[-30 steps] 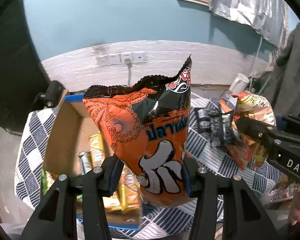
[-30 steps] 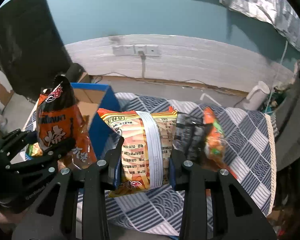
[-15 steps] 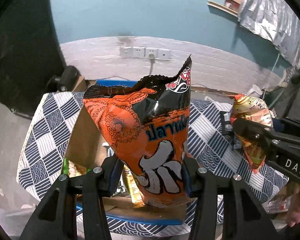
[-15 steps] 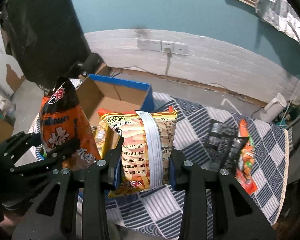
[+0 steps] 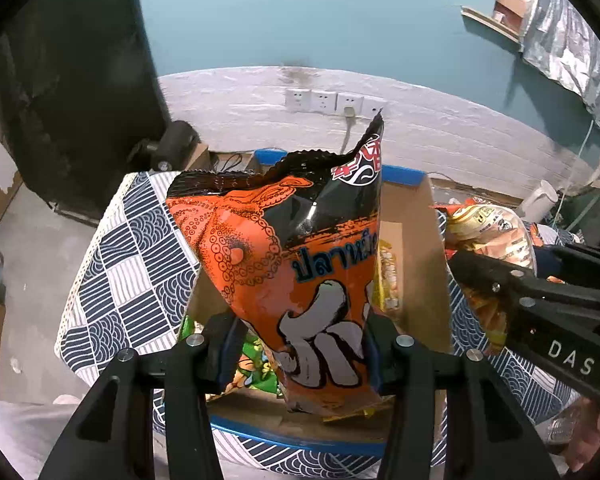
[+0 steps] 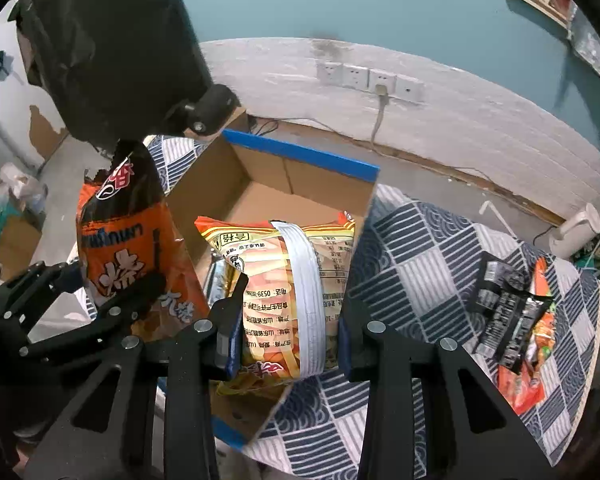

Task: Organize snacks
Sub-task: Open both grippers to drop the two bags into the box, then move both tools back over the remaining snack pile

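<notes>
Above the cardboard box [image 6: 260, 184], left tool [image 5: 300, 344] clamps orange squid snack bag [image 5: 284, 264]; right tool [image 6: 288, 328] clamps yellow-orange snack bag [image 6: 284, 280]. At 3 o'clock, 1 red-black packet [image 6: 516, 320] lies on the worktop [image 6: 412, 256].

We've got a teal wall [image 6: 380, 4] over a whitewashed base with sockets [image 6: 370, 79] (one plugged in), grey floor [image 5: 32, 248].

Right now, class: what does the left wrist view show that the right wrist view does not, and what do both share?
Left only: packets already lying inside the box.
Right only: a black and red packet left on the cloth.
Both: the cardboard box, the left gripper shut on the orange squid bag, the right gripper shut on the yellow packet.
</notes>
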Action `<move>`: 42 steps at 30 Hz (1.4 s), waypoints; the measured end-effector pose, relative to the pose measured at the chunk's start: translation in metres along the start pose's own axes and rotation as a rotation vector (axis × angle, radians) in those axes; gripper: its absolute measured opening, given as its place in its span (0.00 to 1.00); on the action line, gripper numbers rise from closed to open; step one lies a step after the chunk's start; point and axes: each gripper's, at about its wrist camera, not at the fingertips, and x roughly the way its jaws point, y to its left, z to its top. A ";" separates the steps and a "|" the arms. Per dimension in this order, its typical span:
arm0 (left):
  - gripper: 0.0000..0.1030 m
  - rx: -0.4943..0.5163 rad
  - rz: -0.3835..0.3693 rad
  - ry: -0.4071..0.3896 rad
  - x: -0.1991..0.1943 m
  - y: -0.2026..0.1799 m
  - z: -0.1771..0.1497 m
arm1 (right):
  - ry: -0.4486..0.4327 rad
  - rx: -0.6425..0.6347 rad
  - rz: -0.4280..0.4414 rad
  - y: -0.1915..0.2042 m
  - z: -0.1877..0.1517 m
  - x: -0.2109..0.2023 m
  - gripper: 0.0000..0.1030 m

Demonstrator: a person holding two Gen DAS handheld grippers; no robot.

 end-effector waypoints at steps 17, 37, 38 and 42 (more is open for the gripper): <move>0.79 -0.047 0.081 0.032 0.012 0.017 -0.002 | 0.039 0.047 0.049 0.002 0.004 0.015 0.48; 0.80 -0.014 -0.005 0.068 0.011 -0.029 0.002 | 0.020 0.105 0.001 -0.054 -0.025 -0.019 0.58; 0.80 -0.007 -0.010 0.071 0.011 -0.034 0.002 | 0.018 0.110 0.001 -0.058 -0.027 -0.022 0.58; 0.80 0.016 -0.018 0.071 0.008 -0.050 0.001 | 0.008 0.125 -0.009 -0.071 -0.036 -0.032 0.58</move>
